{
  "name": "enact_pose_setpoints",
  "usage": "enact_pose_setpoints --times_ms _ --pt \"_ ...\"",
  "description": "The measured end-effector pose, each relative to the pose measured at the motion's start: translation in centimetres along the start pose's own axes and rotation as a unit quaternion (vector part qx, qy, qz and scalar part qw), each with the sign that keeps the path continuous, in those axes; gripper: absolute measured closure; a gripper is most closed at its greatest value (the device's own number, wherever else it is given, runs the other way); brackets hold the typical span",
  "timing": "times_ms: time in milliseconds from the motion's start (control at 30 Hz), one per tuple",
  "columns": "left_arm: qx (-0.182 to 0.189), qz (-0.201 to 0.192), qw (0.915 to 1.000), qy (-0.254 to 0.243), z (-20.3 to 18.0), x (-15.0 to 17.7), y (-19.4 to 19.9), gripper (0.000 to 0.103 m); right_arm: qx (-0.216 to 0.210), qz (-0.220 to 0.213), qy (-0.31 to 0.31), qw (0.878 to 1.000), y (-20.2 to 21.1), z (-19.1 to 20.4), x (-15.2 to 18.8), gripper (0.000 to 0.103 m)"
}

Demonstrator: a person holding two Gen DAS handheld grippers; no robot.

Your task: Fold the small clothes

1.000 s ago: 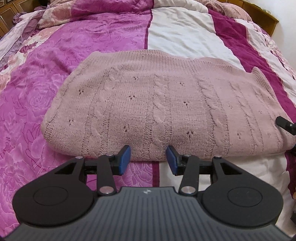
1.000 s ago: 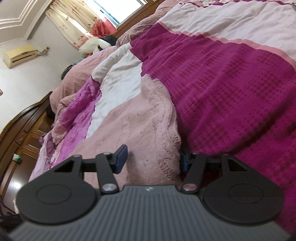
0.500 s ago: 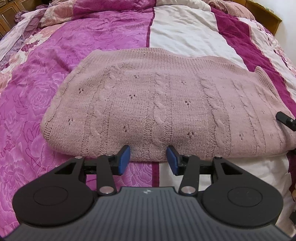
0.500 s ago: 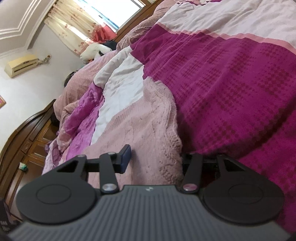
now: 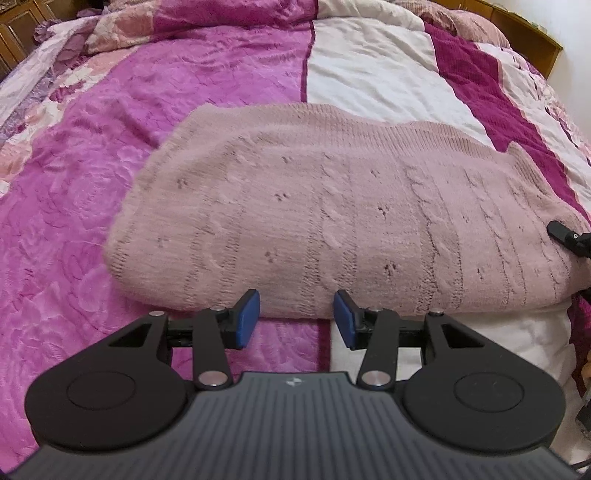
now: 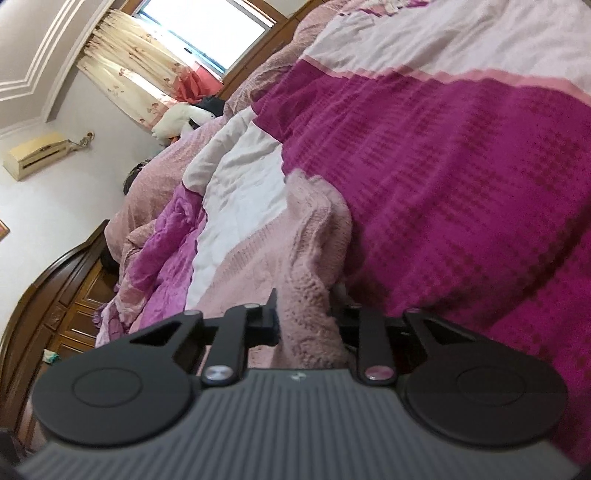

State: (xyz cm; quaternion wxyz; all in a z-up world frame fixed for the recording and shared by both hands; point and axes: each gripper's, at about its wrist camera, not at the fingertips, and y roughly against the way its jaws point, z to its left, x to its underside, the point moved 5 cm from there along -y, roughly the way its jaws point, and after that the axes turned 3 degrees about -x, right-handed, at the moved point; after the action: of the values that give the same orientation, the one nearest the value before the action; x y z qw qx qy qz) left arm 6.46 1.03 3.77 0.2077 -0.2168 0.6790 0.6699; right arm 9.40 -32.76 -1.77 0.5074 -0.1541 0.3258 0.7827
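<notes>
A pink cable-knit sweater [image 5: 332, 221] lies folded on the bed. In the left wrist view my left gripper [image 5: 296, 317] hovers at its near folded edge, open, its blue pads [image 5: 246, 319] just short of the knit with nothing between them. At the sweater's right end a black finger of my right gripper [image 5: 569, 238] rests on the knit. In the right wrist view my right gripper [image 6: 304, 314] is closing its jaws on the sweater's [image 6: 280, 258] end edge, and the knit bunches up between the fingers; the right pad is hidden behind the fabric.
The bed is covered by a quilt [image 5: 110, 166] in magenta, pink and white panels. Crumpled bedding [image 6: 159, 236] lies at the far end. Dark wooden furniture [image 6: 55, 295] stands beside the bed, and a curtained window [image 6: 199, 33] is behind it.
My right gripper's jaws have drawn together on the sweater's edge, and the knit now puckers between them. The left gripper has stayed put and kept its gap.
</notes>
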Motion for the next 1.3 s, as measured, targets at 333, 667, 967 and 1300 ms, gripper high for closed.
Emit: enact_pose_setpoints --times_ms 333,667,967,1300 --pt "-0.01 -0.033 0.999 0.028 3.8 -0.8 3.1 0.051 -0.031 -0.014 0.069 0.997 0.0 5.9 -1.0 0.08" --pt "-0.031 -0.048 0.9979 0.029 7.2 -0.9 4.6 0.051 -0.06 -0.006 0.124 0.99 -1.2 11.4 -0.3 0.08" --pt "-0.045 -0.054 0.9961 0.052 10.8 -1.0 4.9 0.05 -0.097 0.006 0.164 0.982 -2.3 17.4 1.2 0.081" --pt "-0.051 -0.062 0.9938 0.078 13.9 -0.6 5.3 0.051 -0.133 0.035 0.193 0.972 -4.0 22.6 4.5 0.081"
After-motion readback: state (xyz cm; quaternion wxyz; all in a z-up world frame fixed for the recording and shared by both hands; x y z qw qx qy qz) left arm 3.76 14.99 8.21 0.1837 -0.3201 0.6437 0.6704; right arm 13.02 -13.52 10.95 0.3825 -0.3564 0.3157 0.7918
